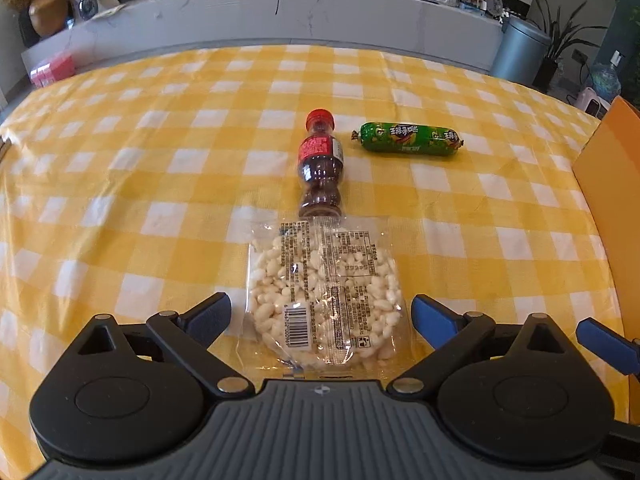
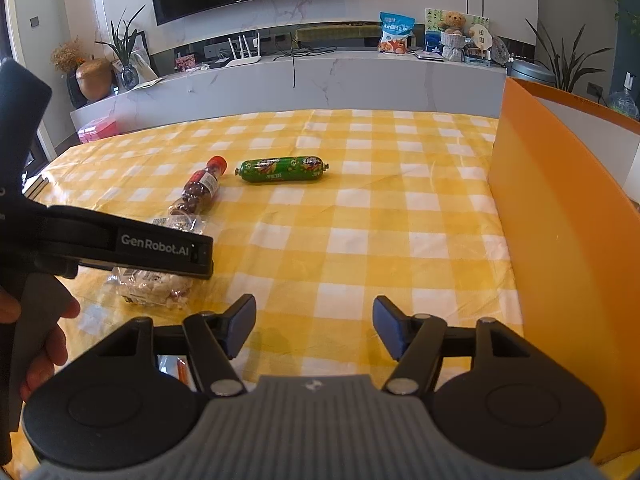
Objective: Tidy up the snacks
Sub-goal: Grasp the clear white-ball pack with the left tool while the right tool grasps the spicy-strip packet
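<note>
A clear packet of white puffed rice cake (image 1: 324,292) lies on the yellow checked tablecloth (image 1: 160,160), between the open fingers of my left gripper (image 1: 322,316). Beyond it lie a small bottle with a red cap (image 1: 320,164) and a green sausage snack (image 1: 408,139). In the right wrist view the packet (image 2: 156,284) is partly hidden under the left gripper's body (image 2: 120,244); the bottle (image 2: 202,192) and sausage (image 2: 284,169) lie farther off. My right gripper (image 2: 314,326) is open and empty above the cloth.
An orange box (image 2: 560,240) stands at the table's right side, its wall also in the left wrist view (image 1: 612,184). A small packet (image 2: 176,368) shows under the right gripper's left arm. A counter with plants and bags lies beyond the table.
</note>
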`<state>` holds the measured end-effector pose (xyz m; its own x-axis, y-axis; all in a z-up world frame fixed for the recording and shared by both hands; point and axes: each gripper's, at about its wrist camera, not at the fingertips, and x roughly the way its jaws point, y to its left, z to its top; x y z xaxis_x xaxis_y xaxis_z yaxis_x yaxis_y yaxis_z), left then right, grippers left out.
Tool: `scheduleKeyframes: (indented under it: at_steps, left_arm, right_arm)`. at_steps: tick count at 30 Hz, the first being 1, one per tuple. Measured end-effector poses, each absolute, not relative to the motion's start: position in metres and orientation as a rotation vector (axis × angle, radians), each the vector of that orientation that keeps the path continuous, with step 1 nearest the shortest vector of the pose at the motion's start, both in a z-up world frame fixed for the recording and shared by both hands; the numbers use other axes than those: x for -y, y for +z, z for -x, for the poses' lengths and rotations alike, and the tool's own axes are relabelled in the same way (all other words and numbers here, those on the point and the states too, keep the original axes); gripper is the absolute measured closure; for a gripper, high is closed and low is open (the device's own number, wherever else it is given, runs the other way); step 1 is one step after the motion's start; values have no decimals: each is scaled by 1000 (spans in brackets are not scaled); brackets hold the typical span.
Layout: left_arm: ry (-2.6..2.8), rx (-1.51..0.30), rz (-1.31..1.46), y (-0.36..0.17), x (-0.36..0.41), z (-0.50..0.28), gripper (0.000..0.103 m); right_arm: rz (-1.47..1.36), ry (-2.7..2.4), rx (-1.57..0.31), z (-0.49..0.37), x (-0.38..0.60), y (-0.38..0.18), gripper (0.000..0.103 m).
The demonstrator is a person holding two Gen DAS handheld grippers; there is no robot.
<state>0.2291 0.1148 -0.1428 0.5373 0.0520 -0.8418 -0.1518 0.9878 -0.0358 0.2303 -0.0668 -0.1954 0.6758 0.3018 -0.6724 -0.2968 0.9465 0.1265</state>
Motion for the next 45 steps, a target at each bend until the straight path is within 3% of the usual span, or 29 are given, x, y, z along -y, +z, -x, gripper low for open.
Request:
scheduleKeyframes:
  at_steps: [7,8,23,29,37,45]
  left_arm:
    - [125,-990,62,-143,-109,-229,1]
    - [120,-984,64,-141,-110,-228,11]
    - [29,-970,111,-98,-110,-200,11]
    - [23,-965,154,-85,-114,-174,11]
    - [21,-955,191,-77,-120,-149,11]
    - [22,-940,232,-76,-128,-140,11]
  right_arm:
    - [-14,332,-771,-233,69,-198,36]
    - [-13,333,-772,-232,68,-198,35]
    - [82,544,-873,-223,65,-183,35]
    - [259,739,-929,-214,52,-181,34]
    - [447,910,-974,-218,41,-181,16]
    - [521,925,-1014,-226,40,-198,18]
